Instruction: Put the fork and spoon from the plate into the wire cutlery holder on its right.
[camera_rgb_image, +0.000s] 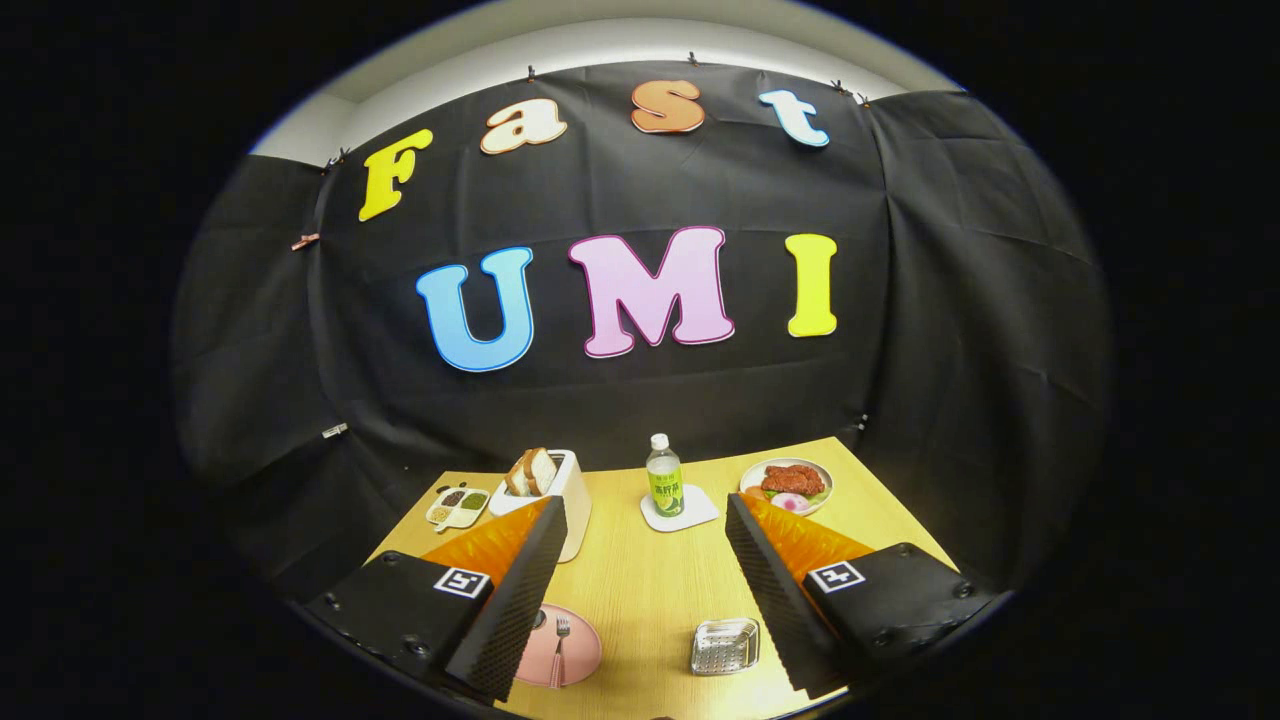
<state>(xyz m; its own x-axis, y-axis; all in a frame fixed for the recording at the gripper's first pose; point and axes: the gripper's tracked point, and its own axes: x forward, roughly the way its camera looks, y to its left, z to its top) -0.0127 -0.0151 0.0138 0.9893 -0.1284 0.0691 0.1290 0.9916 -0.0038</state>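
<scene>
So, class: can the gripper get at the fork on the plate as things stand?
Probably yes. The gripper is open, and the fork lies bare on the pink plate with nothing over it; it sits beside one finger, so shift sideways first.

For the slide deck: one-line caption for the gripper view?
Open gripper above the table; plate with fork and wire holder between its fingers.
</scene>
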